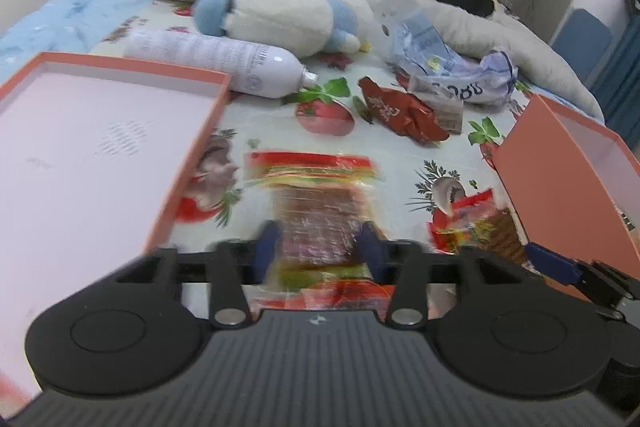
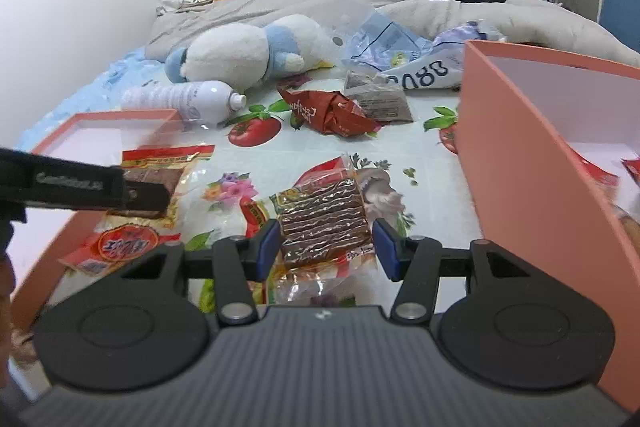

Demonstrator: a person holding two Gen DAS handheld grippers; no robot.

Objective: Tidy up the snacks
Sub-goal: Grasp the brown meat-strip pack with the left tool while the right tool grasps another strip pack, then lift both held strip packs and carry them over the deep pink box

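My left gripper is shut on a red and yellow snack packet and holds it above the bed; from the right wrist view the packet hangs beside the flat orange box lid. My right gripper is open, its blue pads on either side of a clear packet of brown strips lying on the sheet. That packet also shows in the left wrist view. A deep orange box stands at the right with red packets inside.
A crumpled dark red wrapper, a brown packet and blue and white bags lie further up the bed. A white bottle, a plush toy and a grey quilt lie beyond.
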